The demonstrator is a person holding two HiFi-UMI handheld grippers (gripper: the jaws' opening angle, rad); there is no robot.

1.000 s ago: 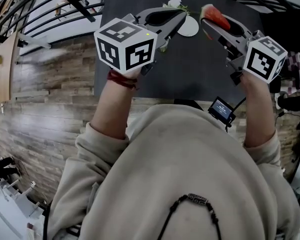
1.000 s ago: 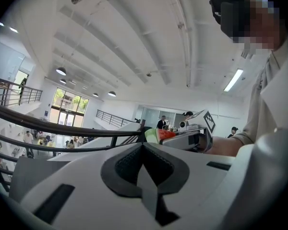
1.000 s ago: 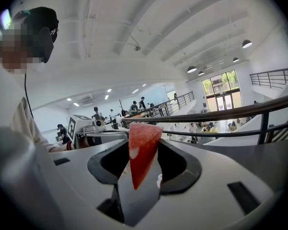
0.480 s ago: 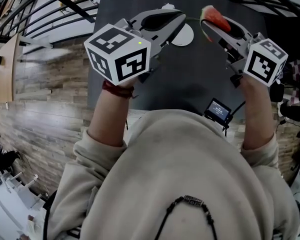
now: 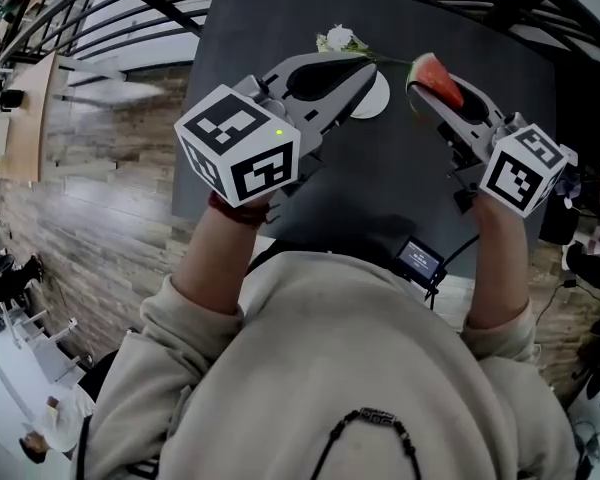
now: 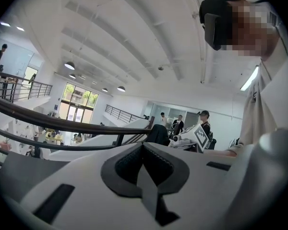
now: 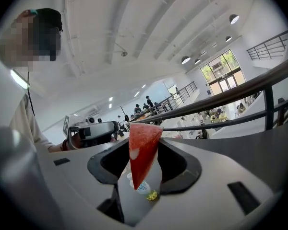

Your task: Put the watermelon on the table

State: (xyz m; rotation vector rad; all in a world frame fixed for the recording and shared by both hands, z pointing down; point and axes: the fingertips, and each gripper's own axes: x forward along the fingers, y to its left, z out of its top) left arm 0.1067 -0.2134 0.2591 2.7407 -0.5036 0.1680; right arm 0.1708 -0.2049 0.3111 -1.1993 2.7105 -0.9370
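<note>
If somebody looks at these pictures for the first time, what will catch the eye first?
The red watermelon slice stands out most, pinched in the right gripper over the far side of the dark table. Next comes the large black-and-white marker cube on the left gripper, which is shut and empty, its tips over a white plate.

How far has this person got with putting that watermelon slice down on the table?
Done: the red wedge-shaped watermelon slice has been picked up and is clamped in the right gripper. In hand: it is held in the air over the dark grey table, not touching it. Left to do: lower the slice onto the tabletop and open the jaws. The left gripper is shut and empty.
</note>
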